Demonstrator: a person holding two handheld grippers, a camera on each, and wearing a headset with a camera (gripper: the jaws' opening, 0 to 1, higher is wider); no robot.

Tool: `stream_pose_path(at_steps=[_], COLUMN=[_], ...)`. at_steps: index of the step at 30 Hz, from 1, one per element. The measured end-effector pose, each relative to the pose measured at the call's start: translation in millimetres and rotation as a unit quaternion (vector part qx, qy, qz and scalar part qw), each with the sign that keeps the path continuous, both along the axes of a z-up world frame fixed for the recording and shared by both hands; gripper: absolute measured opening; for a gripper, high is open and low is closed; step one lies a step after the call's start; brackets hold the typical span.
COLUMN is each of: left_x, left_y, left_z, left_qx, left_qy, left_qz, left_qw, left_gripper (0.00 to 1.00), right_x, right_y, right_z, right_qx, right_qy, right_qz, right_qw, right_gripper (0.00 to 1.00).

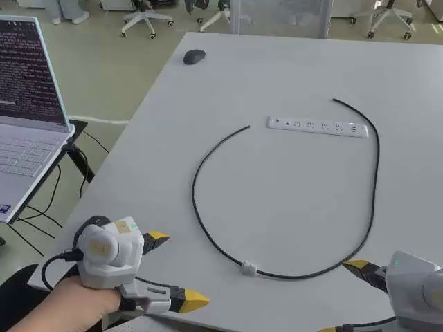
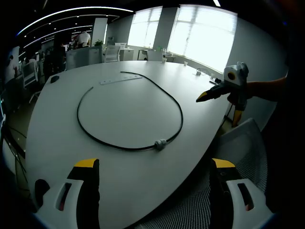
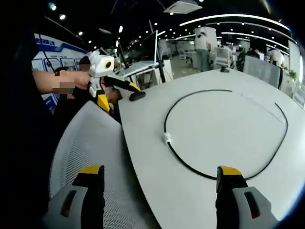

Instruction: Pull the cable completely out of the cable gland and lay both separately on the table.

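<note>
**A:** Where is the cable (image 1: 194,181)?

**B:** It lies flat on the white bench (image 1: 277,200) in front of you, in one big loop that does not close. One end stops just left of the white power strip (image 1: 317,126). The other end lies behind the strip.

**A:** And the cable gland (image 1: 248,268)?

**B:** That small white piece is on the cable, at the near side of the loop. Black cable comes out of it on both sides. It sits between your two tools.

**A:** How is the left tool (image 1: 176,268)?

**B:** Your hand (image 1: 66,304) holds it at the near edge of the bench. Its yellow tips stand wide apart with nothing between them. It is apart from the gland.

**A:** And the right tool (image 1: 342,297)?

**B:** It is wide too, and it holds nothing. Its upper tip is very near the cable, to the right of the gland. In the head view you cannot be sure if it touches. In the left gripper view it looks a little way off.

**A:** What else is there?

**B:** A dark mouse (image 1: 194,57) lies at the far left of the bench. An open laptop (image 1: 24,104) stands to the left of the bench.
</note>
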State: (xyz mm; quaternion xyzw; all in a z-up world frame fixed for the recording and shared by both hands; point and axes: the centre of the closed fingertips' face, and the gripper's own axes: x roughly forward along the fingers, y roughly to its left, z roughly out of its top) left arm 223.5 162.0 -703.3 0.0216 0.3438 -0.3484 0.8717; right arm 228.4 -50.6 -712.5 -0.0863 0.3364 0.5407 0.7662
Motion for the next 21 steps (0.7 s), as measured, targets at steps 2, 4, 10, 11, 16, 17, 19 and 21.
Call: stream_pose_path(at_steps=[2, 4, 10, 11, 16, 17, 19, 21], left_x=[-0.5, 0.0, 0.7, 0.6, 0.0, -0.3, -0.9, -2.0], left_y=[1.3, 3.5, 3.9, 3.7, 1.7, 0.9, 0.1, -0.8], left_z=[2.2, 2.6, 0.0, -0.7, -1.1, -0.2, 1.3, 2.5], left_qx=[0.003, 0.002, 0.004, 0.006, 0.009, 0.008, 0.006, 0.005], left_qy=[-0.005, -0.003, -0.001, -0.001, 0.001, 0.000, 0.000, -0.001], left_qz=[-0.002, 0.002, 0.002, 0.001, -0.005, -0.006, -0.004, -0.004], left_qw=[1.0000, 1.0000, 1.0000, 1.0000, 0.9999, 1.0000, 1.0000, 1.0000], left_gripper=[0.93, 0.93, 0.94, 0.94, 0.94, 0.94, 0.94, 0.94], right_x=[0.6, 2.4, 5.7, 5.1, -0.8, -2.7, -3.7, -4.1], right_y=[-0.3, -2.3, -1.7, -0.7, 4.5, 5.7, 6.2, 6.5], right_z=[5.8, 5.4, 2.6, 2.5, -1.7, -1.8, -3.5, -4.0], right_qx=[0.013, 0.009, -0.008, -0.011, -0.021, -0.021, -0.020, -0.021], right_qy=[0.004, 0.002, -0.005, -0.007, -0.011, -0.010, -0.009, -0.008], right_qz=[-0.008, -0.009, -0.002, 0.000, 0.014, 0.015, 0.016, 0.016], right_qw=[0.9999, 0.9999, 0.9999, 0.9999, 0.9996, 0.9996, 0.9996, 0.9996], right_gripper=[0.98, 0.98, 0.98, 0.98, 0.98, 0.98, 0.98, 0.98])
